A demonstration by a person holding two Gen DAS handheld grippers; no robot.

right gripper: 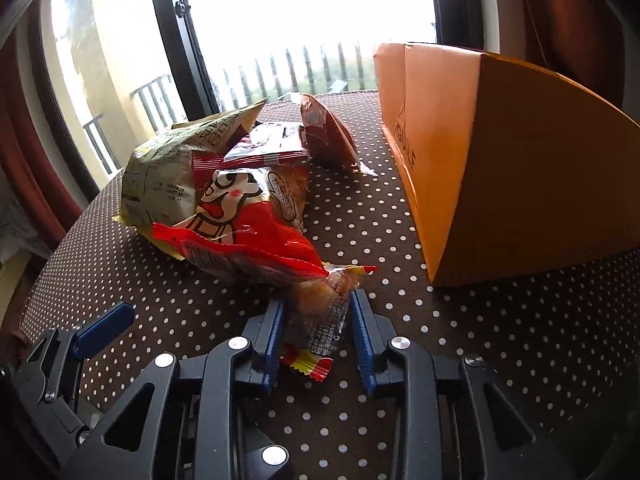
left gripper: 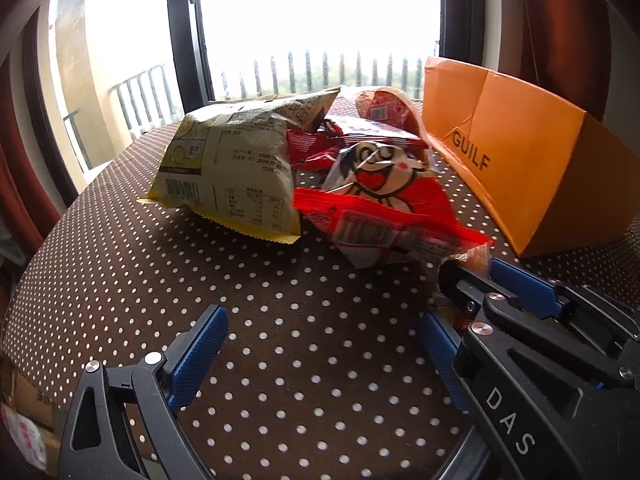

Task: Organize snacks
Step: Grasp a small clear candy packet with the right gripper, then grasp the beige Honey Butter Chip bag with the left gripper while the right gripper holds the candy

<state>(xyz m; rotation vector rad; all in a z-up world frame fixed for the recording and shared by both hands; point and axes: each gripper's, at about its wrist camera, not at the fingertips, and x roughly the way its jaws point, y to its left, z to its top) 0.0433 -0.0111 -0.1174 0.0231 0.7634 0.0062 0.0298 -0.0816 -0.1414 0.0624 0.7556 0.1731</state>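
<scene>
Your right hand-held gripper (right gripper: pixel 316 312) has a small clear snack packet (right gripper: pixel 320 320) between its blue pads, the left pad touching it and the right pad just clear. Your left hand-held gripper (left gripper: pixel 320 336) stands wide and released over the polka-dot tabletop (left gripper: pixel 280 360). The red snack bag (right gripper: pixel 248 236) and yellow snack bag (left gripper: pixel 228 168) lie beside the orange box (right gripper: pixel 520 168).
</scene>
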